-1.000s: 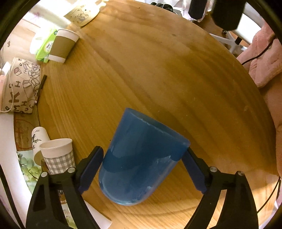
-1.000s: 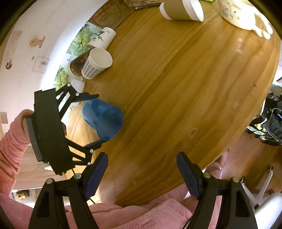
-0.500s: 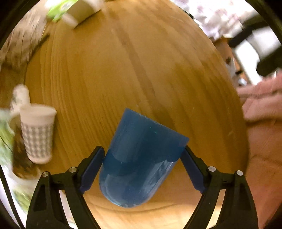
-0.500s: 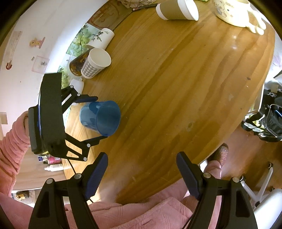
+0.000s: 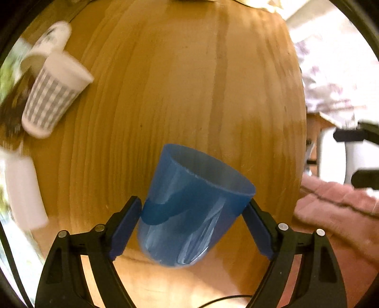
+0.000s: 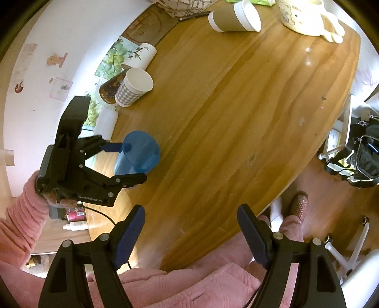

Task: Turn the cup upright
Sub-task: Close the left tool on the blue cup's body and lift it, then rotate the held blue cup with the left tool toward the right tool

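The right gripper hangs over the near edge of the round wooden surface, its jaws spread wide with nothing between them; below it lie the person's pink clothes.

Just beyond, at the left edge of the surface, the left gripper has its jaws pinching the blue plastic cup across its wall, one pad on each side. In the right wrist view the cup is nearly upright, its mouth turned up and slightly tilted, its inside showing nothing but the two pads seen through the translucent wall. Whether its base touches the surface cannot be told.

Farther along the left edge stands a white bottle, then a grey checked paper cup, upright and open, with nothing visible inside. Touching it on the wall side is a dark brown patterned cup, and behind lies a white paper cup with a leaf print on its side.

At the far edge a brown-sleeved paper cup lies on its side, mouth toward the right, near a black pen. Beside it to the right stands a cream mug with a bear print; its contents are out of sight.
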{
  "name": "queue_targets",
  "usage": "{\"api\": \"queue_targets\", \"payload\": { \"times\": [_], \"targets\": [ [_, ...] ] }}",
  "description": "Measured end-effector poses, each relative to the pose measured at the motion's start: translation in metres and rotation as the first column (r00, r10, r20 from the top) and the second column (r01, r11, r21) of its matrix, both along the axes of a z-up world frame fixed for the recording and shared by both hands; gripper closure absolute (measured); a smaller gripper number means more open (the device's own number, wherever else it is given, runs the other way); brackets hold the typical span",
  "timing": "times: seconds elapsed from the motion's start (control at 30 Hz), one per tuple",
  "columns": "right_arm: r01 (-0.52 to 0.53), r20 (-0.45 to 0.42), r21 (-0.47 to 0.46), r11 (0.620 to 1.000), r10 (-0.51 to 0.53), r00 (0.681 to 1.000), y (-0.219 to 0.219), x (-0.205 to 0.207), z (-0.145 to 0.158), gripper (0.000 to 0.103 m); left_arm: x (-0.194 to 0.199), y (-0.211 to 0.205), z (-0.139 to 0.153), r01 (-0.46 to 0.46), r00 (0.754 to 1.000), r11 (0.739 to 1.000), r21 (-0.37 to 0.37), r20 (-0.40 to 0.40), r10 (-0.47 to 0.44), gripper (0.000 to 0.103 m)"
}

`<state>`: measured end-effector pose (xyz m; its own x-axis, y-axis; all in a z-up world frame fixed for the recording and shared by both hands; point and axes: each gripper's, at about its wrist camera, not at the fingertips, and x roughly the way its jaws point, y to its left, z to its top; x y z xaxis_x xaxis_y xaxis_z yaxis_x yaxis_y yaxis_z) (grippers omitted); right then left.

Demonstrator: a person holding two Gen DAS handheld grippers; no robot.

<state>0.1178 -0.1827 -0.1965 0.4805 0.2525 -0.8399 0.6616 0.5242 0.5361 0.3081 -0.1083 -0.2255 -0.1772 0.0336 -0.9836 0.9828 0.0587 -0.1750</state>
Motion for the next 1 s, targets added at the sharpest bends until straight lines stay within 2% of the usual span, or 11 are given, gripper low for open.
{"api": "queue_targets", "payload": {
  "times": [0.1, 0.23, 0.33, 0.43, 0.57, 0.67, 0.77, 0.93, 1.0],
  "targets": [
    [-0.011, 0.015, -0.001, 1.0, 0.011, 1.0, -0.001, -0.002, 0.003, 0.022, -0.003, 0.001, 0.004, -0.1, 0.994, 0.995, 0.011, -0.045, 0.1, 0.016],
    [-0.032, 0.032, 0.006, 0.999, 0.031, 0.999, -0.003, -0.002, 0.004, 0.022, -0.009, 0.011, 0.009, -0.232, 0.969, 0.973, 0.003, -0.081, 0.232, 0.017],
    [-0.048, 0.049, 0.018, 0.999, 0.047, 0.998, -0.008, -0.001, 0.004, 0.022, -0.016, 0.014, 0.011, -0.324, 0.941, 0.946, -0.004, -0.104, 0.322, 0.017],
    [-0.073, 0.064, 0.027, 0.997, 0.071, 0.995, -0.015, 0.001, 0.004, 0.022, -0.02, 0.017, 0.014, -0.437, 0.891, 0.899, -0.013, -0.138, 0.432, 0.018],
    [-0.111, 0.081, 0.034, 0.993, 0.108, 0.991, -0.029, 0.005, 0.007, 0.022, -0.02, 0.024, 0.016, -0.598, 0.786, 0.802, -0.004, -0.198, 0.585, 0.018],
    [-0.149, 0.091, 0.031, 0.988, 0.145, 0.985, -0.039, 0.01, 0.01, 0.022, -0.029, 0.027, 0.01, -0.699, 0.691, 0.715, 0.007, -0.249, 0.678, 0.019],
    [-0.188, 0.092, 0.032, 0.982, 0.185, 0.978, -0.049, 0.013, 0.013, 0.022, -0.033, 0.027, 0.009, -0.756, 0.63, 0.654, 0.009, -0.26, 0.732, 0.019],
    [-0.261, 0.088, 0.027, 0.965, 0.257, 0.962, -0.064, 0.016, 0.016, 0.022, -0.034, 0.024, 0.004, -0.844, 0.506, 0.536, 0.018, -0.304, 0.807, 0.019],
    [-0.292, 0.082, 0.027, 0.956, 0.289, 0.954, -0.07, 0.016, 0.016, 0.022, -0.035, 0.026, 0.002, -0.867, 0.466, 0.498, 0.021, -0.32, 0.825, 0.019]
  ]
}}
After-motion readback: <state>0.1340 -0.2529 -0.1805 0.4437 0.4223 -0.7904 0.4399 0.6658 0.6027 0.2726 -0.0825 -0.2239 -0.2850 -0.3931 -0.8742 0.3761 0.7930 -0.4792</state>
